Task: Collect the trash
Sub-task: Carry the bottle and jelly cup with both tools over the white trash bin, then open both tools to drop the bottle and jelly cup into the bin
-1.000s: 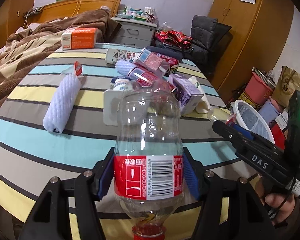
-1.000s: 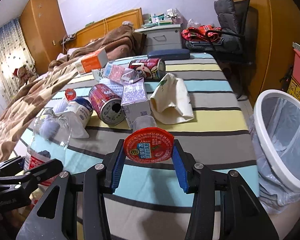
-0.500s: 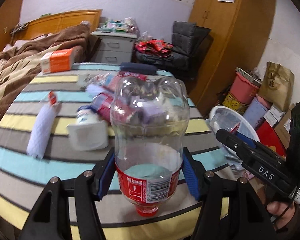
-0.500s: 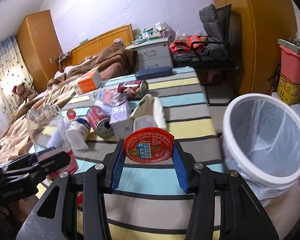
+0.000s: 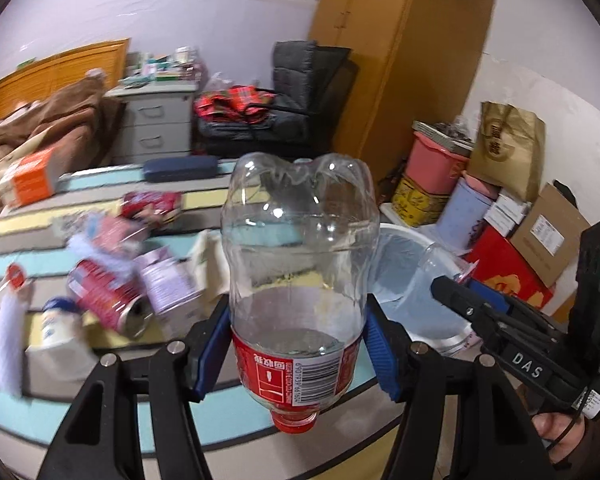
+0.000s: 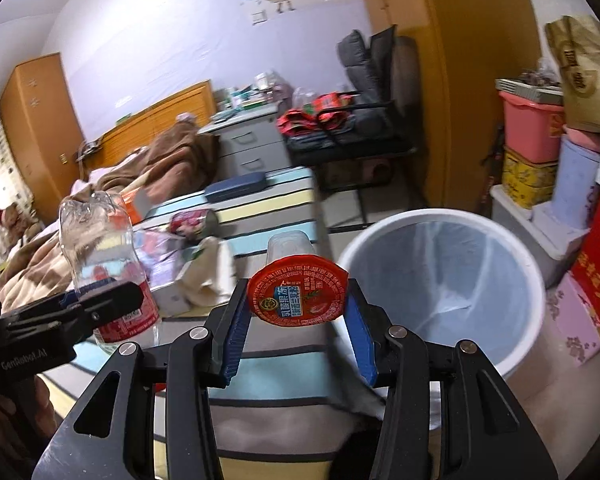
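My left gripper [image 5: 298,344] is shut on an empty clear plastic bottle [image 5: 300,264] with a red label, held upside down, red cap at the bottom. It also shows in the right wrist view [image 6: 100,264]. My right gripper [image 6: 298,320] is shut on a small jelly cup [image 6: 298,290] with a red foil lid facing the camera. Both are held above the striped table's right end, near a white trash bin [image 6: 452,280] with a clear liner, which also shows in the left wrist view [image 5: 412,280]. The right gripper [image 5: 456,294] shows at the right of the left wrist view.
On the striped table [image 5: 100,400] lie red cans [image 5: 108,300], a purple carton [image 5: 168,280], a white foam sleeve [image 5: 8,336], an orange box [image 5: 32,180] and a dark blue case [image 5: 180,168]. Boxes and pink tubs [image 5: 436,164] stand behind the bin. A bed is at the left.
Both grippers have lifted and swung right with their loads, away from the table's middle toward the trash bin, which now looms larger in both views.
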Action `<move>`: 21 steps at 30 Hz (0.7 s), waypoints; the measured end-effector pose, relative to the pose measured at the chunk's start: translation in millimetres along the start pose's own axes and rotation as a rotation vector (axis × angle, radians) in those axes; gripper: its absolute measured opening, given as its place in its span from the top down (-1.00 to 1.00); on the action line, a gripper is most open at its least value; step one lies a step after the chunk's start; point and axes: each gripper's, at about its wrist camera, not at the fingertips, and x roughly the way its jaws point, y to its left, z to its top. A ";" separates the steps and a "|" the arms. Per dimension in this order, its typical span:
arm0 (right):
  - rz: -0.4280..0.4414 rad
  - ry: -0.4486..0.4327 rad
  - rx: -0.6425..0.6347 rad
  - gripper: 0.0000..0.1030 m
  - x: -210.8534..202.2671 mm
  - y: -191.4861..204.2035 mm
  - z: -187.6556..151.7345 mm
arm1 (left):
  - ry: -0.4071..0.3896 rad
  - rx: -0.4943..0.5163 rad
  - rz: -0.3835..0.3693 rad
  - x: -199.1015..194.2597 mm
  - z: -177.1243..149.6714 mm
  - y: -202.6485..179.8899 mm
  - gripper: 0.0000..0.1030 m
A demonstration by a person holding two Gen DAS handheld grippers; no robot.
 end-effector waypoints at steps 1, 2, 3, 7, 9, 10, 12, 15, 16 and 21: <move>-0.009 0.002 0.008 0.09 0.5 -6.0 1.2 | 0.002 0.012 -0.015 4.7 4.1 -6.9 -0.25; -0.025 0.005 0.016 0.09 1.6 -12.1 2.2 | 0.007 0.019 -0.030 9.0 7.9 -13.3 -0.25; -0.038 0.007 0.022 0.09 1.9 -16.7 2.6 | 0.007 0.025 -0.051 13.0 11.6 -19.4 -0.25; -0.076 0.006 0.054 0.09 1.3 -38.7 6.0 | 0.013 0.046 -0.105 33.6 27.8 -41.7 -0.25; -0.090 0.013 0.068 0.09 4.0 -48.9 6.4 | 0.016 0.065 -0.129 44.5 33.2 -53.7 -0.25; -0.101 0.022 0.071 0.09 6.1 -52.6 6.9 | 0.019 0.067 -0.136 50.6 35.8 -59.0 -0.25; -0.124 0.034 0.076 0.09 10.2 -61.5 5.1 | 0.031 0.069 -0.155 62.7 40.6 -67.4 -0.25; -0.144 0.050 0.088 0.09 16.3 -74.7 4.9 | 0.048 0.073 -0.188 79.6 47.5 -79.7 -0.25; -0.150 0.056 0.095 0.09 17.5 -78.4 4.5 | 0.053 0.083 -0.186 85.2 48.3 -84.4 -0.25; -0.176 0.096 0.080 0.09 29.0 -89.4 1.3 | 0.078 0.109 -0.205 104.3 46.5 -98.7 -0.25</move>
